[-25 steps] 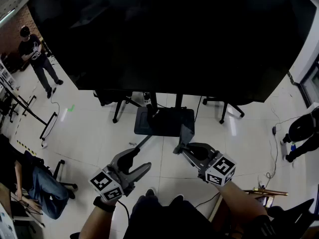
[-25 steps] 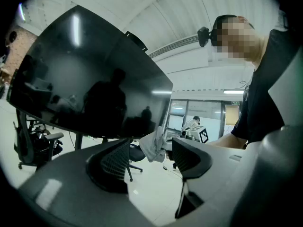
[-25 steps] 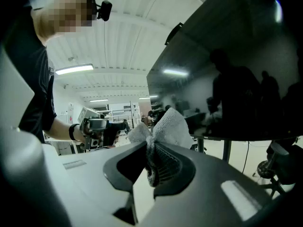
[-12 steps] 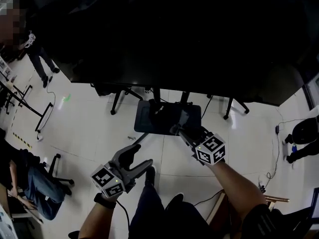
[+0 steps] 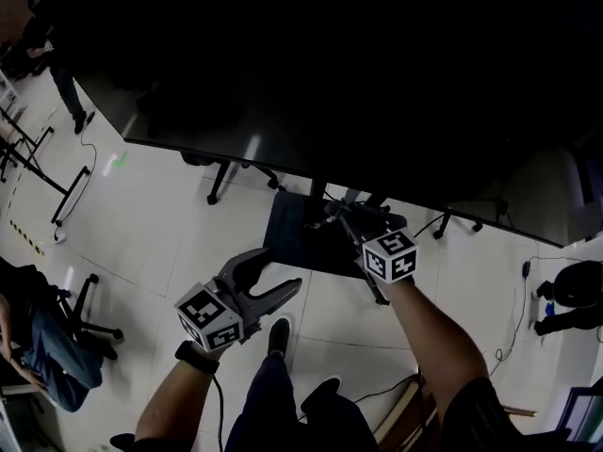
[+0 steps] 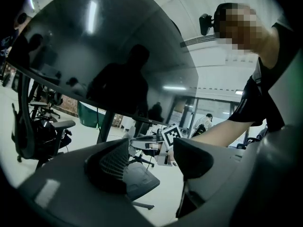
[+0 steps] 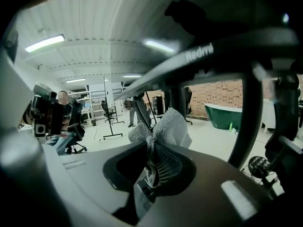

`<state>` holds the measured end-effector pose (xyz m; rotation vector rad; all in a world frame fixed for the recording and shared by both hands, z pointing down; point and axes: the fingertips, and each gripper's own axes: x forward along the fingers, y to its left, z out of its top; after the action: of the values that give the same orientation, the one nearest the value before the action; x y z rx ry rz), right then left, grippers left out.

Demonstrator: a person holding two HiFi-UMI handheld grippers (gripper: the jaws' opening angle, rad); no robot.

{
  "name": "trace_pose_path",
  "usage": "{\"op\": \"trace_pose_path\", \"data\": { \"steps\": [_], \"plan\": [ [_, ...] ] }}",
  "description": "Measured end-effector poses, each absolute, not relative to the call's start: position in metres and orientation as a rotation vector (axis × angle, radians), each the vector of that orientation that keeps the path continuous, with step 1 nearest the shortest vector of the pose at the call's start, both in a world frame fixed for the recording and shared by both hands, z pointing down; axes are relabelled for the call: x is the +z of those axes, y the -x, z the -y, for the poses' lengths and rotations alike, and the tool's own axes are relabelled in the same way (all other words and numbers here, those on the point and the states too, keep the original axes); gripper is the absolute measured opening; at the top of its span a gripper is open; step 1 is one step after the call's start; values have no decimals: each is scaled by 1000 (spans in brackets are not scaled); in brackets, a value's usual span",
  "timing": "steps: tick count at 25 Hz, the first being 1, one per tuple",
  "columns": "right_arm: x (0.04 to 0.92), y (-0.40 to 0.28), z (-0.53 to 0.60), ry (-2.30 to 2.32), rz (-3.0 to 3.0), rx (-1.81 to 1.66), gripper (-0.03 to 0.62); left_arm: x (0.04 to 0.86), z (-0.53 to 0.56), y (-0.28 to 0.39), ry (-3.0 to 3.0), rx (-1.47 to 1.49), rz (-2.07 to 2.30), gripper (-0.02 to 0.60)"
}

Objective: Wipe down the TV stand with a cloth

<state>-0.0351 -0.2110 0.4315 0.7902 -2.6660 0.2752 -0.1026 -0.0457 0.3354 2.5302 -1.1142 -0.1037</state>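
Cloth (image 7: 163, 126) is pinched tight in the right gripper (image 5: 350, 222) jaws, right at the TV stand (image 5: 287, 238) base plate down on the floor. Left gripper (image 5: 273, 273) hangs beside it, jaws apart, nothing in them. Looks like the approach step to me. Next up, I'd guess: press the cloth flat and sweep across the plate, under the big TV (image 5: 330, 64).

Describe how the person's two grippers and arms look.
Both the left gripper and right gripper are grey moulded plastic with ribbed black pads on the tongs, each carrying a white cube of black square markers. Forearms are bare; a black wristband sits on the left wrist.
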Motion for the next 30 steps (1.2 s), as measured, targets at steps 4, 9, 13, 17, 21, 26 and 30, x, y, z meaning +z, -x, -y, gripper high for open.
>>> {"op": "trace_pose_path", "data": {
  "steps": [4,9,13,17,21,26,30],
  "plan": [
    [457,55,261,-864,2649,275,42,358,70,118,-2507,-131,1112,322],
    [469,80,309,-932,2660,242,43,387,80,131,-2484,-145,1105,322],
    [467,86,339,-1024,2649,209,41,404,80,134,-2465,-150,1090,325],
    [470,92,351,-1039,2641,164,41,415,86,140,-2457,-175,1090,325],
    [494,94,352,-1025,2601,149,41,423,92,143,-2465,-173,1089,325],
    [539,95,350,-973,2527,143,41,428,91,140,-2481,-161,1081,325],
    [571,95,355,-972,2479,159,40,440,91,138,-2485,-135,1074,325]
  ]
}}
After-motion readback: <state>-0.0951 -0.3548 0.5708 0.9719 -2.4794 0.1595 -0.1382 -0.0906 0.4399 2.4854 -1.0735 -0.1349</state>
